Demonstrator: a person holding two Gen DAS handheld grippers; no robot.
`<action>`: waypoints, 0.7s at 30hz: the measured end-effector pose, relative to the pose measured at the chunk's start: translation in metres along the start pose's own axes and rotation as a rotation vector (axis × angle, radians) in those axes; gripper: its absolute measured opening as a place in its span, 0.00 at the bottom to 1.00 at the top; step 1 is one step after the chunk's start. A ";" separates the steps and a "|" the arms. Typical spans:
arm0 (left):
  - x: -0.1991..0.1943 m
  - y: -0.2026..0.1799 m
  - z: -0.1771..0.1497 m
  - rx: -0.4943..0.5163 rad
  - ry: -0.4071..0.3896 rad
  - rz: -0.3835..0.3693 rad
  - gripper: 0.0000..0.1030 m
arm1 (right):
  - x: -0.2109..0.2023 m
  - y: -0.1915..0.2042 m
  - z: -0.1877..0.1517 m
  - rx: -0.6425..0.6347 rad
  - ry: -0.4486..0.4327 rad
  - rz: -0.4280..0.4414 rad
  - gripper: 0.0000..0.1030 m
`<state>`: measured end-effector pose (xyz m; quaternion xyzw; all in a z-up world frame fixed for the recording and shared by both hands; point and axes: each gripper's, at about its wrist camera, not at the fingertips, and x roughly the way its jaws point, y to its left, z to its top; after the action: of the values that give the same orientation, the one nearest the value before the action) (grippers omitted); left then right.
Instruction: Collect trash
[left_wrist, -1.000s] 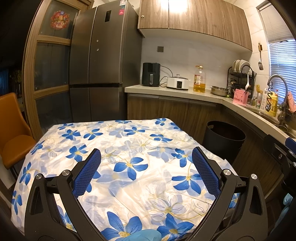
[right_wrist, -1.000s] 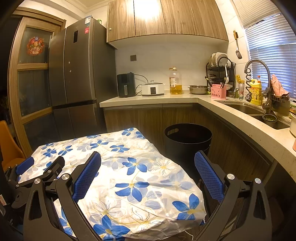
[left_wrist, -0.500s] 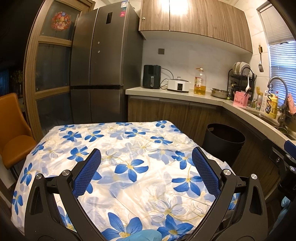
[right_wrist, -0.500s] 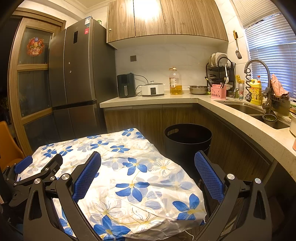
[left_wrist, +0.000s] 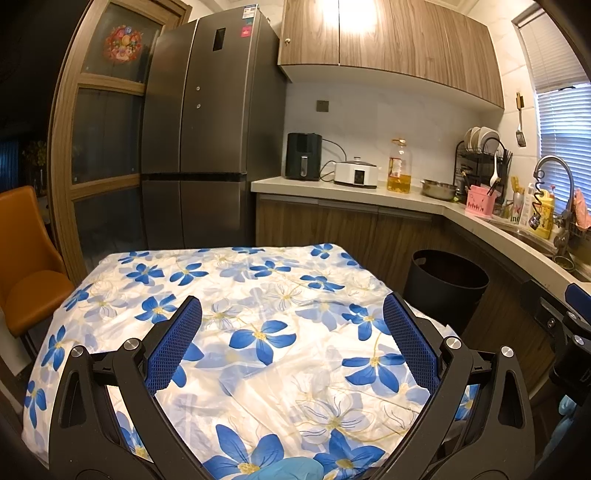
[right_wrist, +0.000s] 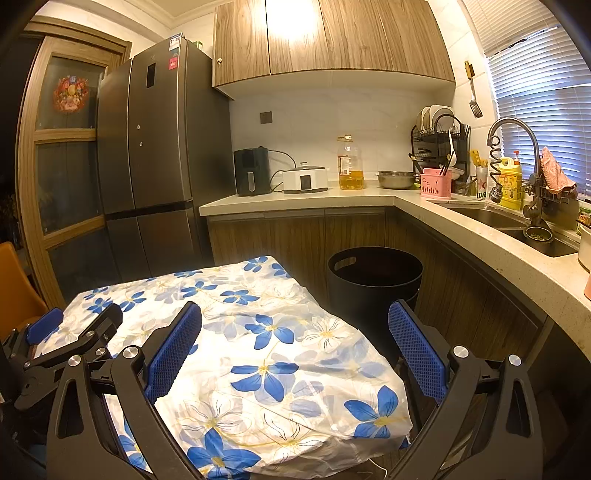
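A black round trash bin (left_wrist: 445, 284) (right_wrist: 375, 284) stands on the floor between the table and the counter cabinets. My left gripper (left_wrist: 291, 343) hovers open over the table covered by a white cloth with blue flowers (left_wrist: 240, 325), nothing between its blue pads. My right gripper (right_wrist: 295, 349) is open too, above the table's right corner (right_wrist: 373, 417), with the bin just beyond its right finger. The left gripper's body (right_wrist: 66, 343) shows at the left edge of the right wrist view. No loose trash is visible on the cloth.
An L-shaped counter (right_wrist: 369, 197) carries an air fryer (right_wrist: 251, 171), a cooker, an oil bottle (right_wrist: 349, 162), a dish rack and a sink with a tap (right_wrist: 517, 162). A tall fridge (left_wrist: 199, 147) stands behind the table, an orange chair (left_wrist: 26, 266) to its left.
Both grippers have risen or tilted slightly, so the table sits a little lower in the views. Both stay open and hold nothing.
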<state>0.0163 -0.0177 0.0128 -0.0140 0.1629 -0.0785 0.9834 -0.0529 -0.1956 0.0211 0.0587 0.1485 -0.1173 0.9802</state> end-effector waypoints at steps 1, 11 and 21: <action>0.000 0.000 0.001 0.000 -0.001 0.000 0.94 | 0.000 0.000 0.000 0.000 0.000 -0.002 0.94; -0.002 -0.001 0.002 0.000 -0.004 -0.003 0.94 | 0.000 0.000 0.000 0.001 0.001 -0.001 0.94; -0.002 0.000 0.002 0.002 -0.007 -0.001 0.94 | 0.000 0.001 0.000 0.001 0.002 0.000 0.94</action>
<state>0.0150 -0.0179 0.0154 -0.0135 0.1593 -0.0793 0.9840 -0.0529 -0.1949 0.0214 0.0593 0.1493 -0.1172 0.9800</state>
